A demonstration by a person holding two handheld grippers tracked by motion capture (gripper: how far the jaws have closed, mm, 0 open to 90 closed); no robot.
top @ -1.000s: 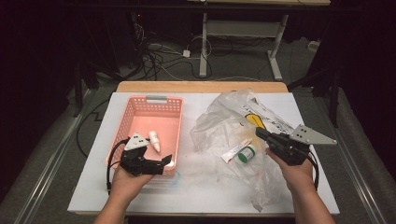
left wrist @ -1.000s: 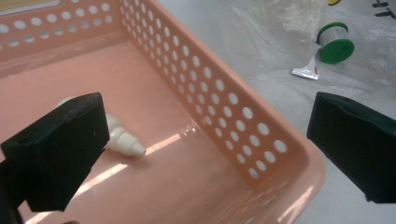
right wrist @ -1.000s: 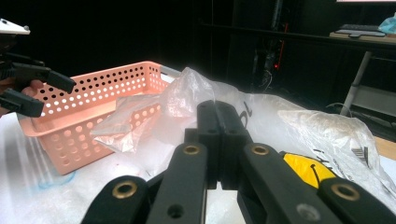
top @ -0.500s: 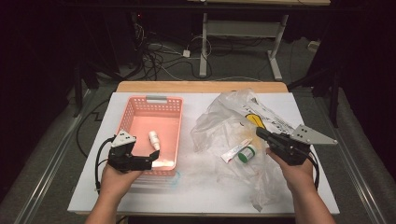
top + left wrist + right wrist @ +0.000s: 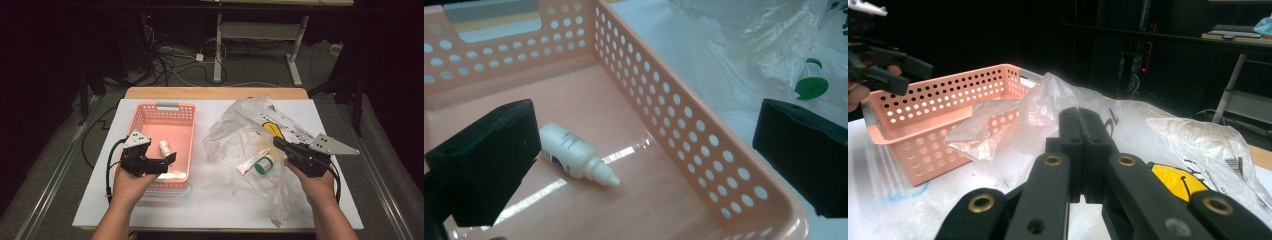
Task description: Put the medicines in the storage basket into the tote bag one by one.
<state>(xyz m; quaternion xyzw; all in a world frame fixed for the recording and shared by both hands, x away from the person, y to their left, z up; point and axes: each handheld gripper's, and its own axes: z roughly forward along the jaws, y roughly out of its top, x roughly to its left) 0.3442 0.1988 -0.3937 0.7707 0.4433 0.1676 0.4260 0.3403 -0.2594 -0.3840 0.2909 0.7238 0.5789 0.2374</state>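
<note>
On the white table top, the largest risk sat with the crumpled clear plastic bag on the right: it was loose and light, so a tug on it could likely have dragged or rolled the small items resting on it. Left of it stood the salmon-pink perforated plastic basket, light enough that a knock against its near rim might have shoved it. The left gripper hovered over that rim with jaws spread wide and empty, one pad inside the wall and one outside it. The small white dropper bottle lay on its side on the basket floor, just beside the inside pad and not between the jaws. The right gripper had its jaws pressed together on nothing, above the bag. Just ahead of it lay a green-capped vial beside a white tube.
</note>
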